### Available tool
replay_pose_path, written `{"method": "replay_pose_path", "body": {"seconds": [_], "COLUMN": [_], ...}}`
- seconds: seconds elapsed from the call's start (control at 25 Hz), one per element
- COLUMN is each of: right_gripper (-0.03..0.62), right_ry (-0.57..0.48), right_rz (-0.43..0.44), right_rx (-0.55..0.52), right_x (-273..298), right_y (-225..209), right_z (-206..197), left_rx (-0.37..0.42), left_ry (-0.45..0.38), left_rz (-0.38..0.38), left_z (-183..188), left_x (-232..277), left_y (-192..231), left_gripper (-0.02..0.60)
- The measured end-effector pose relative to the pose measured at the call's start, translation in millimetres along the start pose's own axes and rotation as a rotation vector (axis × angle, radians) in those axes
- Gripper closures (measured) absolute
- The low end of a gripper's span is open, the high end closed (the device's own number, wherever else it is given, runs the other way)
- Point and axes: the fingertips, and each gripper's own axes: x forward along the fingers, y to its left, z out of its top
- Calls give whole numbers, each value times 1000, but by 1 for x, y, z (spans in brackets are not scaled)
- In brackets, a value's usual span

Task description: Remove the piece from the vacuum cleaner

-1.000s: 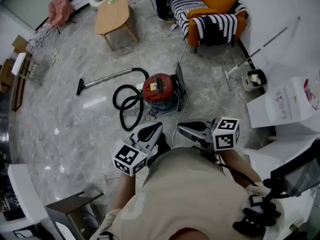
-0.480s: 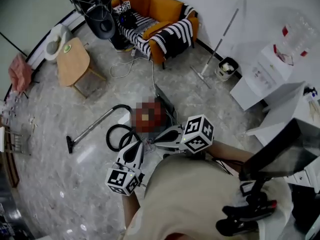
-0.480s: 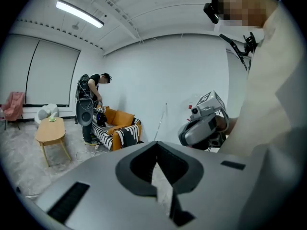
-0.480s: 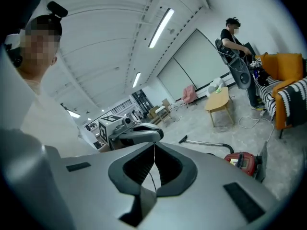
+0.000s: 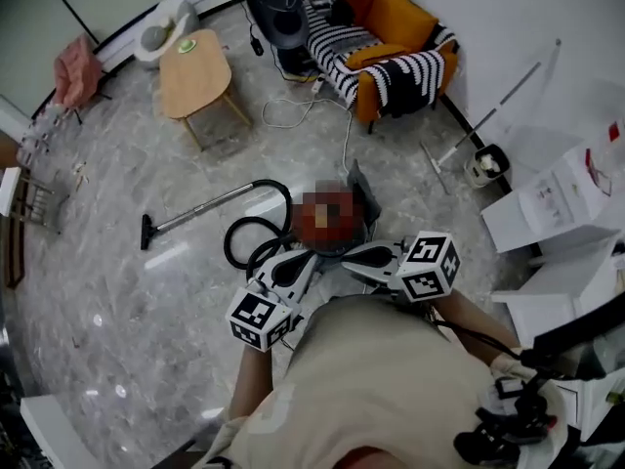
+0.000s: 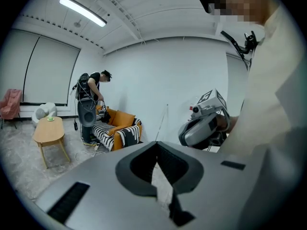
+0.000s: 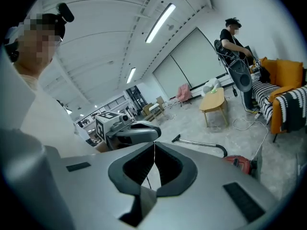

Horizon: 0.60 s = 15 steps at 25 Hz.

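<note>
The red canister vacuum cleaner (image 5: pixel 330 219) sits on the marble floor, partly covered by a mosaic patch. Its black hose (image 5: pixel 249 245) coils to the left and its wand (image 5: pixel 195 209) stretches further left. My left gripper (image 5: pixel 312 252) and right gripper (image 5: pixel 352 253) hang side by side just short of the canister, touching nothing. In the left gripper view the left gripper (image 6: pixel 156 143) has its jaws together with nothing held. The right gripper (image 7: pixel 154 143) is shut and empty too, with the vacuum cleaner (image 7: pixel 238 162) low on the right beyond it.
An orange sofa (image 5: pixel 395 37) with striped throws stands at the far wall, with another person (image 5: pixel 283 8) and dark gear beside it. A wooden table (image 5: pixel 195 71) stands far left. A white cable (image 5: pixel 293 115) lies on the floor. A mop bucket (image 5: pixel 485 164) and white boxes (image 5: pixel 566 203) are at right.
The head view has swung about the room. Both grippers have moved along with the person and now sit closer to the canister. Both stay shut and empty.
</note>
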Motion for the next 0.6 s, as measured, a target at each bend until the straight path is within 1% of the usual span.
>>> {"method": "replay_pose_path", "body": {"seconds": [0.12,0.28,0.48,0.6], "right_gripper": [591,591,591,591], "right_ry": [1,-5,-41,-41], "right_rz": [-4,10,40,61], "right_rx": [31,58,132,163], "right_x": [0,-7,-22,-32], "right_y": [-12,-34,-76,-99], "right_z": [1,6,18,23], "left_rx": [-5,-16,-30,-33], "left_ry": [12,36,71,91], "left_rz": [1,20,65,74], "left_z": [-1,-1,4,11], "left_x": [9,28,61,85], "left_y": [7,15,25,28], "left_gripper": [578,578,578,578]}}
